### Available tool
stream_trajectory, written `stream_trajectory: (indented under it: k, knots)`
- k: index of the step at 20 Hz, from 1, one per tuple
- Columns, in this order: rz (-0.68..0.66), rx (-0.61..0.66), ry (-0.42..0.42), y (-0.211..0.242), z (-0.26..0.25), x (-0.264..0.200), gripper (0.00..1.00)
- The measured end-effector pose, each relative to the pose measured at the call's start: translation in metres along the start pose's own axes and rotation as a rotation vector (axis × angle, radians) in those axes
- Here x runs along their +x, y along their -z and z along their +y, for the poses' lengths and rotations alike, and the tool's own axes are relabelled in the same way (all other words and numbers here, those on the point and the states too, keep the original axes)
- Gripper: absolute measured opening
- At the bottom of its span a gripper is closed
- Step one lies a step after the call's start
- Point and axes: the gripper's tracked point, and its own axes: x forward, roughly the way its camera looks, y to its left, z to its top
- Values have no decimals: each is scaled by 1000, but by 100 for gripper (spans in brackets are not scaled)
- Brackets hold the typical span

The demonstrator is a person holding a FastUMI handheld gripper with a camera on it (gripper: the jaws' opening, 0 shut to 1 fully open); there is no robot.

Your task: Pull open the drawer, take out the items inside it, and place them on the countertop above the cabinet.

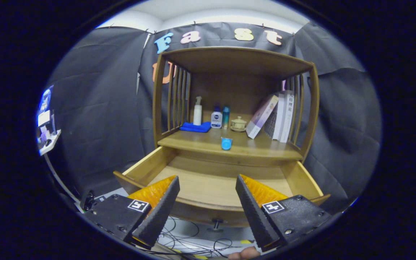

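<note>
The wooden cabinet's drawer (215, 187) is pulled out toward me, and its bare wooden bottom shows between and beyond my fingers. Its small knob (216, 224) sticks out of the front panel below. A small blue cup-like item (226, 143) stands on the countertop (262, 148) near its front edge, above the drawer. My gripper (207, 182) hangs open over the drawer's front edge, nothing between its orange-and-black fingers (157, 206).
At the back of the countertop are a folded blue cloth (195, 126), a white pump bottle (197, 111), two small bottles (216, 118), a lidded ceramic cup (238, 124) and leaning books (273, 115). Cables (193, 242) lie on the floor below the drawer. A finger tip (244, 254) shows beneath my gripper.
</note>
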Motion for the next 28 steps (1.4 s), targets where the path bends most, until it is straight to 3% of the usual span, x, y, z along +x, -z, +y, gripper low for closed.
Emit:
stream_trajectory:
  k: [13,20,28]
  knots:
    - [-31,36,130,111,-27,27,99]
    - [-36,4,214,116,-31,37,100]
    - [-35,37,176,105,-30,60,99]
